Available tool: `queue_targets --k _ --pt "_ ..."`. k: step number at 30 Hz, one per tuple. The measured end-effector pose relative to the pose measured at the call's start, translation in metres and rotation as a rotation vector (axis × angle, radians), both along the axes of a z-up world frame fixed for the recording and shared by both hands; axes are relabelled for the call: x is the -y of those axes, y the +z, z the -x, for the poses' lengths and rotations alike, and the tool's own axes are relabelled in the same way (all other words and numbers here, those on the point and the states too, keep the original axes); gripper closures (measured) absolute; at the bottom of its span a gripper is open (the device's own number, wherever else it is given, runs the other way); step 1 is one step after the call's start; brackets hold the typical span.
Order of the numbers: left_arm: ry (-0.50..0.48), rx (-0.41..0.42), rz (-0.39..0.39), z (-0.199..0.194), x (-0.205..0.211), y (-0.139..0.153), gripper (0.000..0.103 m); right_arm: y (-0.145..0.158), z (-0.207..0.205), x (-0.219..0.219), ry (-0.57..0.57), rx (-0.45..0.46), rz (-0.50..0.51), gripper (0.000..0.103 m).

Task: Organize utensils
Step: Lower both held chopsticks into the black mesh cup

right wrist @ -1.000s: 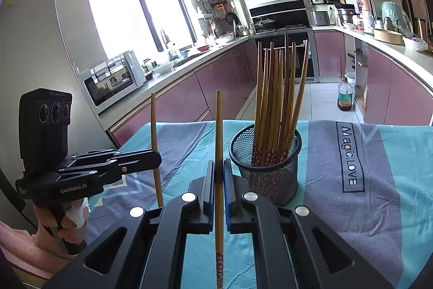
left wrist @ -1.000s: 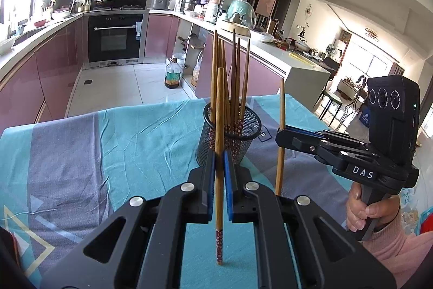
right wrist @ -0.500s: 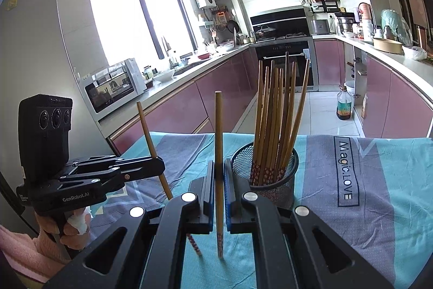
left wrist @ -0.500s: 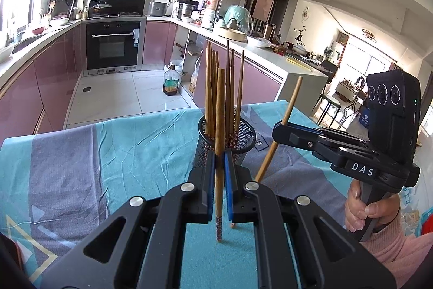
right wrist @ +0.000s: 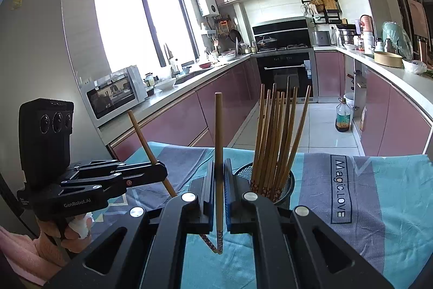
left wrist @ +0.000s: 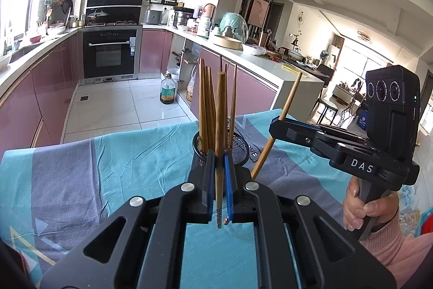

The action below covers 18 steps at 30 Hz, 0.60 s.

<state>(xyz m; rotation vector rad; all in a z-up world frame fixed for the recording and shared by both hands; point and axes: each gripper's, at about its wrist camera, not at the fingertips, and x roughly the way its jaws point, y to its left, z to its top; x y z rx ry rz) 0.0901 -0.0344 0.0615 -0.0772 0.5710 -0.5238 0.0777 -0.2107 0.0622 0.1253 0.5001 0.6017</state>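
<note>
In the left wrist view, an upright chopstick (left wrist: pixel 220 126) is clamped by the left tongs (left wrist: pixel 219 180) before the mesh holder (left wrist: pixel 238 149). In the right wrist view, another chopstick (right wrist: pixel 218 153) is gripped by the right tongs (right wrist: pixel 218 188) above the worktop (right wrist: pixel 379 194), beside the holder.

A table (left wrist: pixel 81 180) was covered with a teal and grey cloth (right wrist: pixel 379 194). On the cloth stood a black mesh holder (right wrist: pixel 284 187), upright, with chopsticks (right wrist: pixel 273 137) inside.
</note>
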Motion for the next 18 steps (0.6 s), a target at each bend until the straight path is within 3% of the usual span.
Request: queue_targets --k 18 --pt "0.005 0.102 0.012 0.001 -0.003 0.037 0.096 0.031 0.002 0.005 -0.020 0.093 0.003 0.098"
